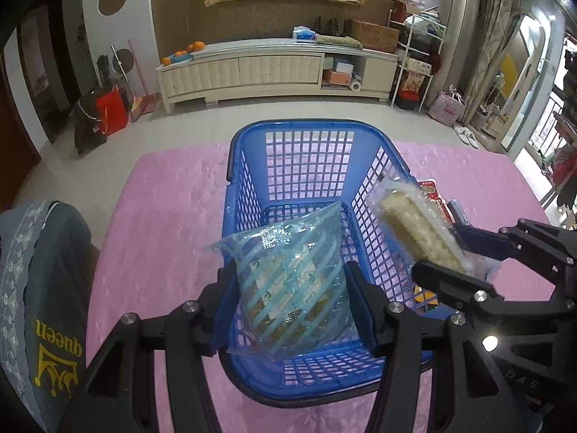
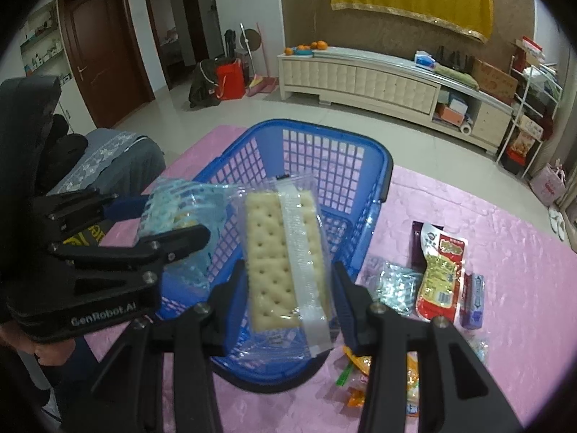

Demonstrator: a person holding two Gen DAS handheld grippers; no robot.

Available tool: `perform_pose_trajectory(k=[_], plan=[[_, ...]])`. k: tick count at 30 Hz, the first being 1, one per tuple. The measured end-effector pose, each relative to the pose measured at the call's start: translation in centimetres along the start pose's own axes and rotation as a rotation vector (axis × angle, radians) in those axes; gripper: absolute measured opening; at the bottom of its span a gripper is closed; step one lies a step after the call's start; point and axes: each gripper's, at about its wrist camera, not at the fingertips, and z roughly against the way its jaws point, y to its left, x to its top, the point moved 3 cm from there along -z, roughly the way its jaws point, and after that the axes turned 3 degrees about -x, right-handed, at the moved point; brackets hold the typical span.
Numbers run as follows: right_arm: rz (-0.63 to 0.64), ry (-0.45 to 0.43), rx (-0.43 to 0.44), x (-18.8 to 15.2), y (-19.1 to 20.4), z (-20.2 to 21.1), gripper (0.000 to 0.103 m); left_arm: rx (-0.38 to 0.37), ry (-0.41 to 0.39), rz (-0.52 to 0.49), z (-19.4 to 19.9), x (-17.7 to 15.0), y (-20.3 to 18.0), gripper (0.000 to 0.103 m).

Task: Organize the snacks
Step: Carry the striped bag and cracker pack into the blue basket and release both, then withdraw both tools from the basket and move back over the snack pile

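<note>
Left gripper (image 1: 288, 288) is clamped on a blue-striped clear snack pkt (image 1: 288, 281), held over the inside of the blue basket (image 1: 306, 133) that sits on the pink-covered tabletop (image 1: 162, 198). Right gripper (image 2: 285, 288) grips a clear-wrapped cracker pack (image 2: 285, 252) w/ its blue pads, also above the basket's open top — just beside the left one. Further right, loose snacks lie on the tabletop next to the basket: a red-yellow pouch (image 2: 440, 274), a small purple pkt (image 2: 474, 299) & a crinkly clear pkt (image 2: 395, 285).
</note>
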Motion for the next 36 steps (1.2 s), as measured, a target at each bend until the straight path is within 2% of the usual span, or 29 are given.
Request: perform_pose_trajectory(k=[5, 7, 11, 12, 22, 36], plan=[[-0.015, 0.011, 0.019, 0.2, 0.0, -0.4, 0.052, -0.007, 0.010, 0.009, -0.3, -0.4, -0.1, 0.056], [-0.032, 0.023, 0.014, 0.2, -0.2, -0.5, 0.055, -0.024, 0.019, 0.033, 0.0, -0.7, 0.1, 0.062], [-0.050, 0.034, 0.014, 0.0, -0.5, 0.3, 0.081, -0.018, -0.008, 0.049, 1.5, -1.1, 0.5, 0.068], [-0.049, 0.024, -0.001, -0.1, -0.6, 0.7, 0.083, -0.013, -0.012, 0.050, 2.1, -1.2, 0.4, 0.068], [-0.057, -0.046, -0.041, -0.4, -0.8, 6.0, 0.084, -0.009, -0.077, 0.007, 7.4, -2.1, -2.1, 0.068], [-0.077, -0.134, -0.105, -3.5, -2.6, 13.8, 0.084, -0.018, -0.158, -0.096, 13.4, -3.9, -8.8, 0.078]])
